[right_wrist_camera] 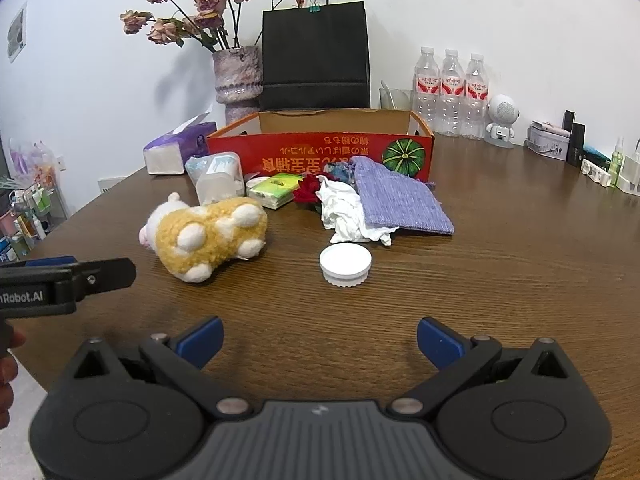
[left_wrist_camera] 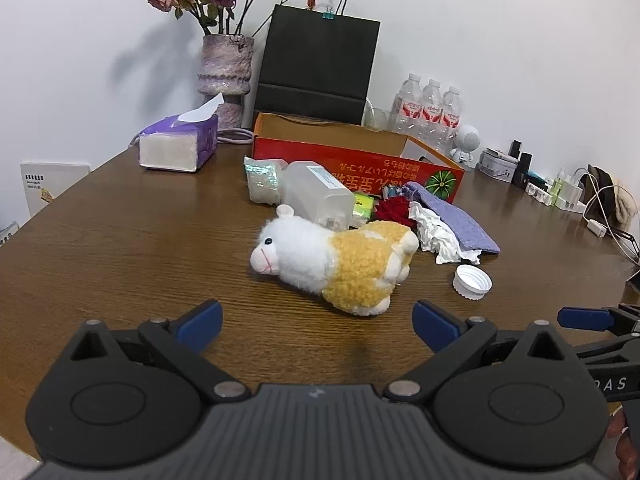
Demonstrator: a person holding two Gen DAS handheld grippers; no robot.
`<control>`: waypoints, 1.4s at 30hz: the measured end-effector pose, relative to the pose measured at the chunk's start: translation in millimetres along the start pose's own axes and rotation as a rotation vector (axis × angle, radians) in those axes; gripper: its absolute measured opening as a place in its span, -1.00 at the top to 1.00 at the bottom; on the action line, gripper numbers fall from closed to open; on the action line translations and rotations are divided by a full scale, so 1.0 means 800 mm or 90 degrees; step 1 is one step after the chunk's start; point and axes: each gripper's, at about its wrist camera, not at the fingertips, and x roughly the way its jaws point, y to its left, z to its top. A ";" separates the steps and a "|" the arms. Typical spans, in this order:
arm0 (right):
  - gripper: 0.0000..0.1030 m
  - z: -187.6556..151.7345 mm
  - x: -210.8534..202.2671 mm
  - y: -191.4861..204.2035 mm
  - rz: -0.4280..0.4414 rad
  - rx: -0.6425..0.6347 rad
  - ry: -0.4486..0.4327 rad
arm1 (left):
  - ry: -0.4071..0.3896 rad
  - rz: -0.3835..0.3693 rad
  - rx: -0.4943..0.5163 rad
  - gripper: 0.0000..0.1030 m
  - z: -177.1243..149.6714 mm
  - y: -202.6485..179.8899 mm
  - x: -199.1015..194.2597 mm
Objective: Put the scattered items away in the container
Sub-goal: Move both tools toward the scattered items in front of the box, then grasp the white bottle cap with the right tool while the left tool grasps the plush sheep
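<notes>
A white and yellow plush sheep [left_wrist_camera: 336, 258] [right_wrist_camera: 208, 236] lies on its side on the brown table, just ahead of my left gripper [left_wrist_camera: 316, 322], which is open and empty. Farther right, a white jar lid [left_wrist_camera: 472, 281] [right_wrist_camera: 345, 263] rests ahead of my right gripper [right_wrist_camera: 320, 340], also open and empty. Behind them lie a crumpled tissue [right_wrist_camera: 346, 212], a purple cloth [right_wrist_camera: 396, 198], a green tissue pack [right_wrist_camera: 276, 189], a red flower [right_wrist_camera: 308, 192] and a clear plastic jar [left_wrist_camera: 320, 196] [right_wrist_camera: 218, 180]. The red cardboard box [left_wrist_camera: 360, 160] [right_wrist_camera: 320, 148] stands open behind the pile.
A purple tissue box [left_wrist_camera: 180, 144], a vase of dried roses [left_wrist_camera: 226, 68], a black paper bag [left_wrist_camera: 316, 64] and three water bottles [right_wrist_camera: 452, 88] line the back wall. Small gadgets and cables [left_wrist_camera: 572, 192] crowd the far right. Bare table [right_wrist_camera: 520, 280] lies at the right.
</notes>
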 end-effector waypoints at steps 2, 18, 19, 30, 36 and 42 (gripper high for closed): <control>-1.00 0.001 0.003 -0.001 -0.002 0.001 0.002 | 0.001 -0.003 0.005 -1.00 0.001 -0.001 0.004; -1.00 0.015 0.039 -0.006 -0.019 0.010 0.026 | 0.011 -0.030 0.059 -1.00 0.031 0.000 0.053; -1.00 0.017 0.041 -0.007 -0.021 0.010 0.027 | 0.010 -0.031 0.061 -1.00 0.034 -0.001 0.054; -1.00 0.035 0.077 -0.013 -0.029 0.015 0.043 | 0.022 -0.050 0.102 -1.00 0.052 -0.004 0.087; -1.00 0.047 0.092 -0.018 -0.031 0.023 0.046 | 0.035 -0.049 0.087 -1.00 0.075 0.003 0.095; -1.00 0.059 0.103 -0.018 -0.034 0.011 0.060 | 0.087 -0.115 0.118 -1.00 0.111 -0.003 0.102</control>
